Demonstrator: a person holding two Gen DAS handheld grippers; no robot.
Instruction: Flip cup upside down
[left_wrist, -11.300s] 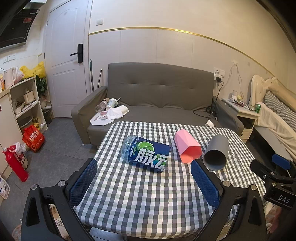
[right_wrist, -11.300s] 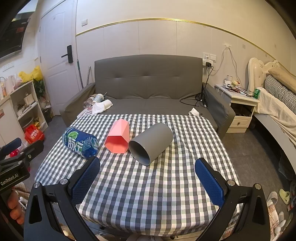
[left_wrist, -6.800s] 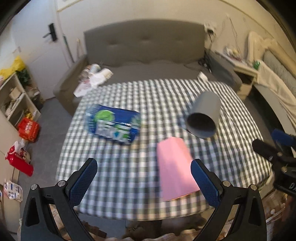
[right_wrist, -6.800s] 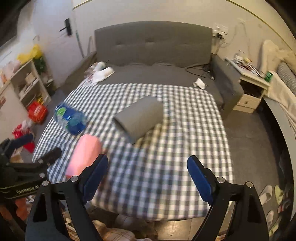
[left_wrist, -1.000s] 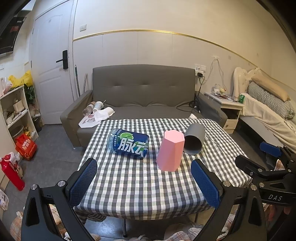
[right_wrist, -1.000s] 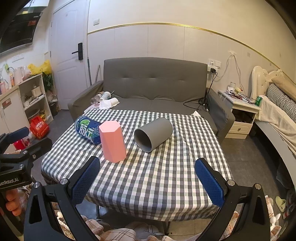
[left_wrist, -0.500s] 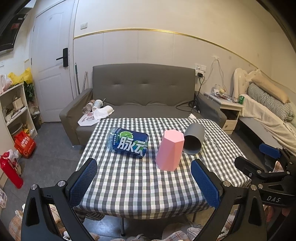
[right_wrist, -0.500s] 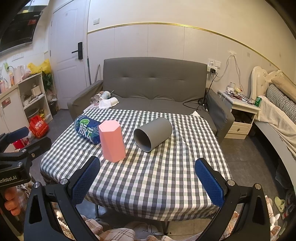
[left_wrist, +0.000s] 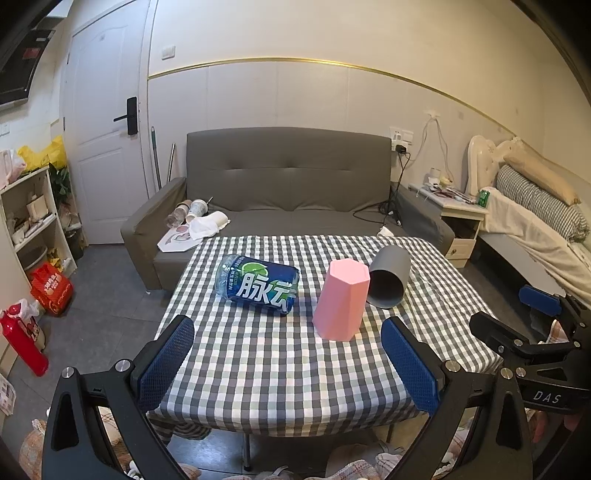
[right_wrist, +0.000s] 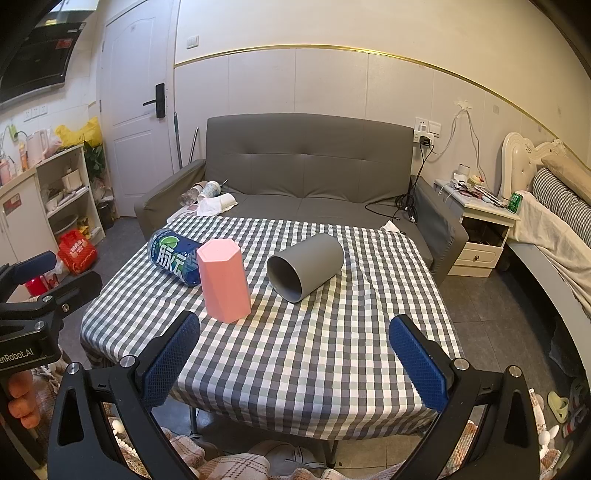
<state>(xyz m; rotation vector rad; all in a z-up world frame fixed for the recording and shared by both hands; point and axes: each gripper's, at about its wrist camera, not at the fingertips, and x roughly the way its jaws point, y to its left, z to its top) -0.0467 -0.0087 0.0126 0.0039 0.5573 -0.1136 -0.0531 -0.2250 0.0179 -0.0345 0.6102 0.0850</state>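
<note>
A pink hexagonal cup (left_wrist: 341, 298) stands upside down, closed end up, on the checked tablecloth (left_wrist: 280, 365); it also shows in the right wrist view (right_wrist: 223, 279). A grey round cup (left_wrist: 388, 282) lies on its side just right of it, mouth toward me, also in the right wrist view (right_wrist: 304, 266). My left gripper (left_wrist: 288, 363) is open and empty, back from the table's front edge. My right gripper (right_wrist: 295, 360) is open and empty, also held back over the front edge.
A blue-labelled plastic bottle (left_wrist: 258, 283) lies on its side left of the pink cup. A grey sofa (left_wrist: 288, 199) stands behind the table. A nightstand (right_wrist: 480, 229) and bed are to the right, shelves (left_wrist: 29, 221) to the left.
Since 11 s ago the pink cup went from lying on its side to standing upside down. In the last second both grippers drifted slightly; nothing on the table moved.
</note>
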